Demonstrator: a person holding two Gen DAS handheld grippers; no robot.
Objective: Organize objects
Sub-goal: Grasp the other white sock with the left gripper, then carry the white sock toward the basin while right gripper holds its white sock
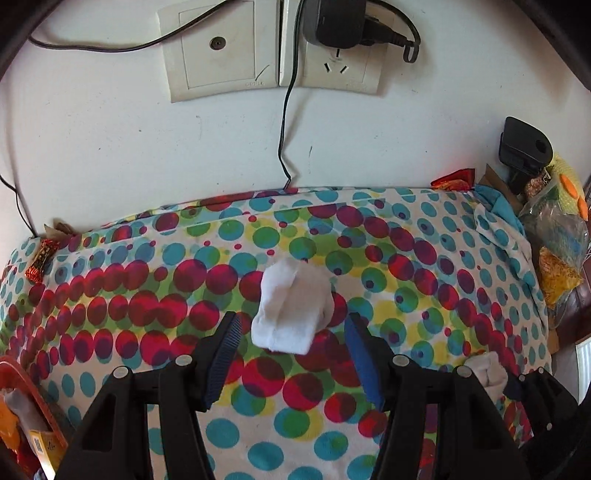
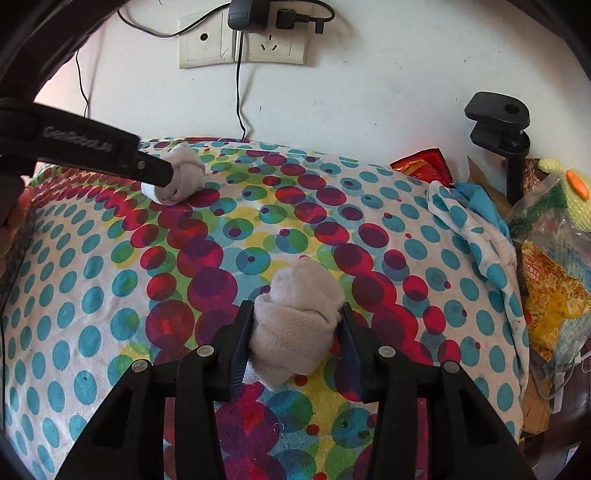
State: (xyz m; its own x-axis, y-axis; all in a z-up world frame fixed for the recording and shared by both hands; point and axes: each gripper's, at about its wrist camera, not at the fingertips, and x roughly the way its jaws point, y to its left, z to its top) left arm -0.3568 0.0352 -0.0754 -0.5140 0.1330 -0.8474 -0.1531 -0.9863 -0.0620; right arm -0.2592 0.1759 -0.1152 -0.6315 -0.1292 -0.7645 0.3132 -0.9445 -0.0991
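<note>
While both grippers are working over the dotted sheet [image 2: 110, 280], the right gripper [image 2: 295, 332] is pinching a rolled sock [image 2: 299, 321], pads pressing both sides so the bundle is not unrolling when lifted. The left gripper [image 1: 291, 336] is hanging with its jaws spread wide around a second sock [image 1: 291, 310], not touching it, probably lining up a grab. In the right view this sock is sitting at 10 o'clock, near the wall, with the left tool's finger across it. Grey lettering on that tool's arm is too blurred to read. A charger [image 1: 332, 22] is sitting plugged in at 12 o'clock. Snack bags [image 2: 550, 295] are piling up at 3 o'clock; their print is unreadable.
</note>
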